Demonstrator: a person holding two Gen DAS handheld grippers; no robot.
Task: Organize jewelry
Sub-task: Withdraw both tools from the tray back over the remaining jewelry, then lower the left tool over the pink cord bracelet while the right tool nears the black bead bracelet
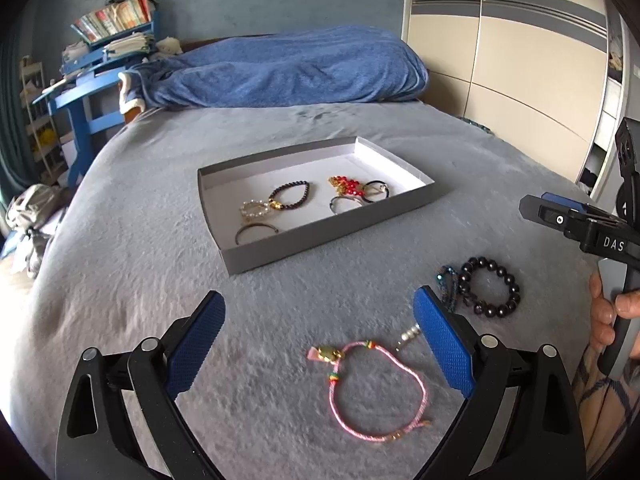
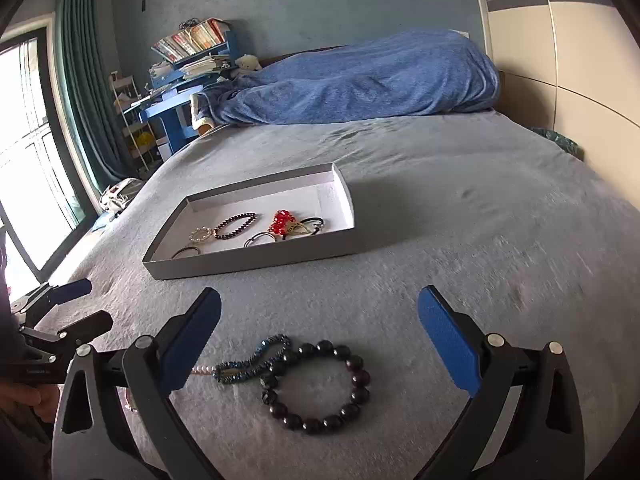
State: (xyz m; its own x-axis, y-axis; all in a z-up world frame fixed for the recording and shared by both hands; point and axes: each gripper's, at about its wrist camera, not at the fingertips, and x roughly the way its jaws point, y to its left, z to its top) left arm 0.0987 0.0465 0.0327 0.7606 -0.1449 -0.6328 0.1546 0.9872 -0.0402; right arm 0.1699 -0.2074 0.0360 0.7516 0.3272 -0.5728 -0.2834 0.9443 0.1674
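- On the grey, napped bedspread (image 1: 160, 240): shallow grey cardboard tray with white inside (image 1: 320, 236), set flat mid-bed, near both tools, presumably as the collecting place.
- Inside the tray: dark small-bead bracelet (image 1: 294, 196), pearl-and-gold ring of beads (image 1: 254, 209), faceted red bead cluster (image 1: 350, 186), thin metal bangles (image 1: 256, 232); lying loose, some touching, none stacked high.
- Just before the left tool (image 1: 318, 334): pink braided cord bracelet with gold charm (image 1: 376, 392), limp, spread in an open loop, flat on the fabric; tool fingers released wide, straddling it, grasping nothing.
- Under the right tool (image 2: 318, 330): large glossy black round-bead bracelet (image 2: 320, 388), stiff circle, touching a twisted blue-teal beaded strand (image 2: 252, 362); a short pearl strand (image 2: 200, 370) just beside; fingers spread, empty.
- Ribbed blue rubber pads (image 2: 450, 346): suited to slippery beads, probably.
- Still outside the tray: pink cord, black beads, blue strand, pearls; sorting judged partly done.
- Soft nap likely to snag thin cord.
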